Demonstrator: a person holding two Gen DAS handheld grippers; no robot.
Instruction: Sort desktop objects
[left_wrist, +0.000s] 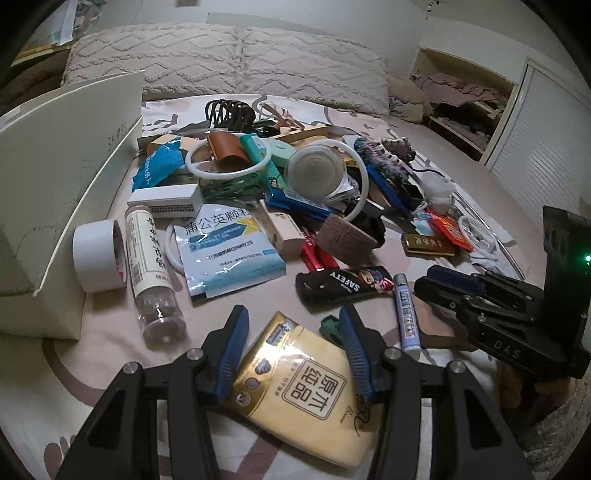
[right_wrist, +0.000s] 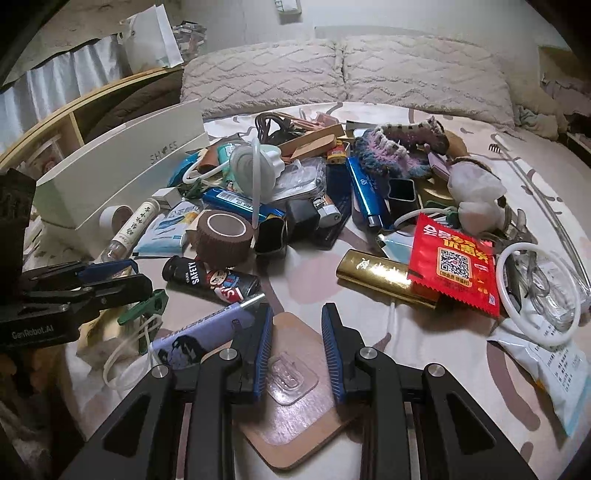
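Note:
A heap of small objects lies on the patterned bed sheet (left_wrist: 110, 332). My left gripper (left_wrist: 292, 310) is shut on a yellow tissue pack (left_wrist: 306, 387), with a blue pad against each side. It also shows at the left of the right wrist view, left gripper (right_wrist: 142, 277). My right gripper (right_wrist: 297, 306) is shut around a clear adhesive hook (right_wrist: 291, 373) stuck on a brown card (right_wrist: 295, 435). It shows from the side, right gripper (left_wrist: 421, 284), low over the card (left_wrist: 436, 325). A purple lighter (right_wrist: 195, 336) lies beside its left finger.
A white shoe box (left_wrist: 55, 177) stands open at the left, with a tape roll (left_wrist: 99, 254) and a clear bottle (left_wrist: 147, 266) beside it. A black SAFETY lighter (right_wrist: 210, 280), a gold box (right_wrist: 380, 280), a red sachet (right_wrist: 454, 269) and a white ring (right_wrist: 535, 295) lie ahead. Pillows (left_wrist: 229, 59) line the back.

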